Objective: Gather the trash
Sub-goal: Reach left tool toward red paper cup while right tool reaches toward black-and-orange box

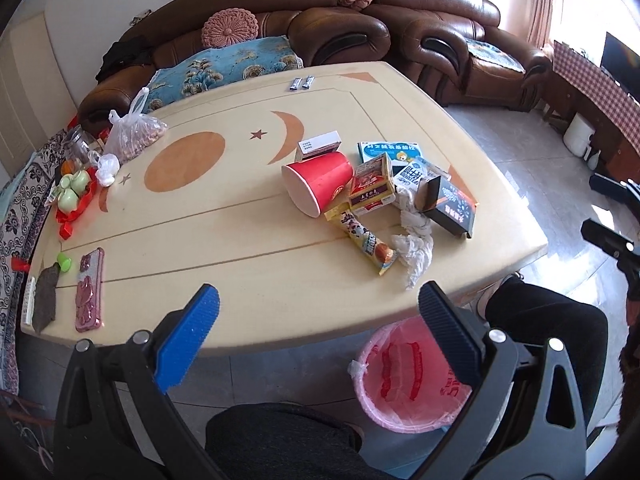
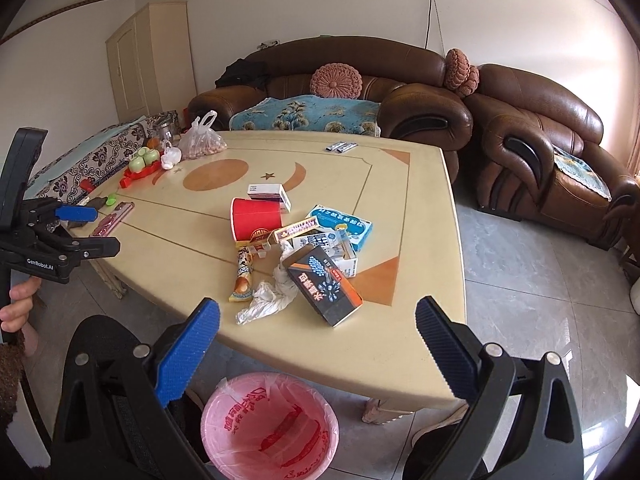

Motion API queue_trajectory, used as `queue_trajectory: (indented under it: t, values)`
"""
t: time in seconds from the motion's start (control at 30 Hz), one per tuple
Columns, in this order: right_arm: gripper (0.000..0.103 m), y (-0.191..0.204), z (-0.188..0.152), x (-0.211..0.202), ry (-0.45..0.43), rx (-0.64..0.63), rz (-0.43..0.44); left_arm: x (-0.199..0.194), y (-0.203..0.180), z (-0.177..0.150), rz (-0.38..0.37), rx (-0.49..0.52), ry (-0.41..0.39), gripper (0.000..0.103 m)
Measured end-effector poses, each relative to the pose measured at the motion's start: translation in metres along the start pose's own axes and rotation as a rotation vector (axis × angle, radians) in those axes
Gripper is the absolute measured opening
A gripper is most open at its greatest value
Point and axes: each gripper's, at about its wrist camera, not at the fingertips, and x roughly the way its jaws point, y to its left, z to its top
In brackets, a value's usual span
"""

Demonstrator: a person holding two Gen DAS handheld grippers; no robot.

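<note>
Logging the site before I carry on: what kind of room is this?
Most likely a home living room: a brown leather sofa with a matching armchair stands behind a low cream table strewn with packaging.

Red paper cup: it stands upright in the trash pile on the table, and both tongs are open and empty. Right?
Not quite. The red paper cup lies on its side, as the left wrist view shows. Both the left tongs and right tongs are open and empty.

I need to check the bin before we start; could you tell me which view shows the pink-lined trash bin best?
The right wrist view: the pink-lined trash bin sits unobstructed between the open fingers, its inside visible. In the left wrist view, the bin is partly covered by a finger.
</note>
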Motion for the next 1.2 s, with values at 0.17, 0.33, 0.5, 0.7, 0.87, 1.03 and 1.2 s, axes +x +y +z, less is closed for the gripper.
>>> queue_trajectory:
  t: [0.17, 0.33, 0.5, 0.7, 0.87, 1.03, 1.2]
  values:
    - [0.096, -0.013, 0.011, 0.007, -0.005, -0.024, 0.008, 0.014, 0.004, 0.013, -0.088, -0.009, 0.062, 0.098]
    - [0.096, -0.023, 0.022, 0.024, 0.023, -0.051, 0.017, 0.027, 0.001, 0.031, -0.126, -0.003, 0.088, 0.098]
    - [0.096, -0.027, 0.030, 0.040, 0.049, -0.067, 0.039, 0.042, -0.002, 0.050, -0.142, 0.004, 0.115, 0.098]
    - [0.096, -0.029, 0.036, 0.066, 0.086, -0.089, 0.051, 0.060, 0.000, 0.067, -0.169, -0.008, 0.145, 0.098]
    - [0.096, -0.025, 0.034, 0.088, 0.123, -0.117, 0.064, 0.081, 0.008, 0.079, -0.185, -0.038, 0.182, 0.098]
    - [0.096, -0.023, 0.032, 0.108, 0.151, -0.143, 0.067, 0.102, 0.013, 0.087, -0.188, -0.064, 0.203, 0.098]
    - [0.096, -0.020, 0.027, 0.126, 0.185, -0.167, 0.080, 0.124, 0.020, 0.093, -0.192, -0.091, 0.216, 0.098]
